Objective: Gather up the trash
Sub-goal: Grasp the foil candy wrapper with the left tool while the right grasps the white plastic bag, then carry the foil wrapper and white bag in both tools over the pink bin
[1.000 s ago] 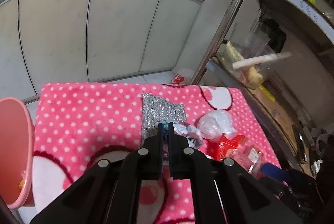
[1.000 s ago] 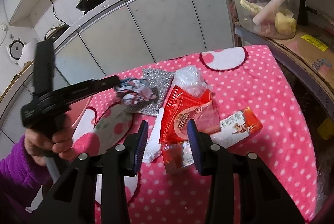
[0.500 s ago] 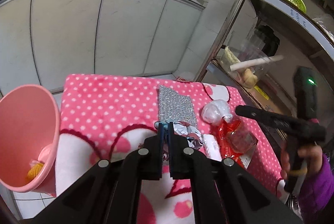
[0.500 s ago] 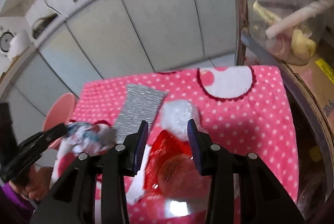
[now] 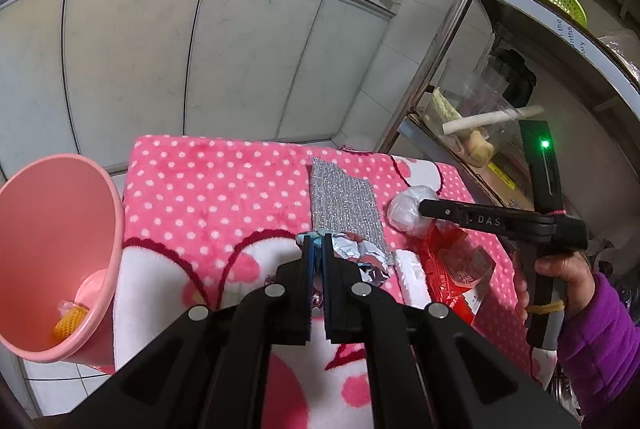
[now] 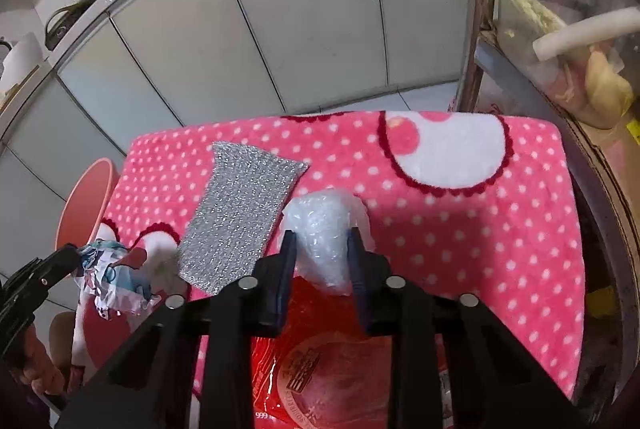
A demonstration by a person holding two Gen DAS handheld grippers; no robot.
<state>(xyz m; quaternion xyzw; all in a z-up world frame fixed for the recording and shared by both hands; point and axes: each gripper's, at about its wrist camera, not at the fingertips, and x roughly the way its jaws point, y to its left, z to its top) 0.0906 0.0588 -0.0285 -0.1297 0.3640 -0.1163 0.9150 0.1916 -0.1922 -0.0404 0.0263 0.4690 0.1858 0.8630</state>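
On the pink polka-dot blanket [image 5: 200,197] lie a silver scouring cloth [image 5: 344,205], a red wrapper [image 5: 452,261], a white foam strip [image 5: 412,273] and a clear plastic bag wad [image 6: 324,229]. My left gripper [image 5: 316,243] is shut on a crumpled foil wrapper [image 5: 360,253], held just above the blanket; the right wrist view shows that wrapper [image 6: 112,277] hanging at the lower left. My right gripper [image 6: 322,249] straddles the bag wad, its jaws closing, and the pads touch the bag's sides. A pink bin [image 5: 60,229] stands off the blanket's left edge.
An orange mesh piece [image 5: 70,321] lies in the bin. A metal shelf rack [image 5: 440,49] with a clear container [image 6: 580,69] stands close on the right. White cabinet doors [image 5: 240,49] close off the far side. A hand in a purple sleeve [image 5: 592,329] holds the right gripper.
The left gripper carried the foil wrapper leftward, nearer the bin. The right gripper moved forward from over the red wrapper to the plastic bag, and its jaws narrowed around it.
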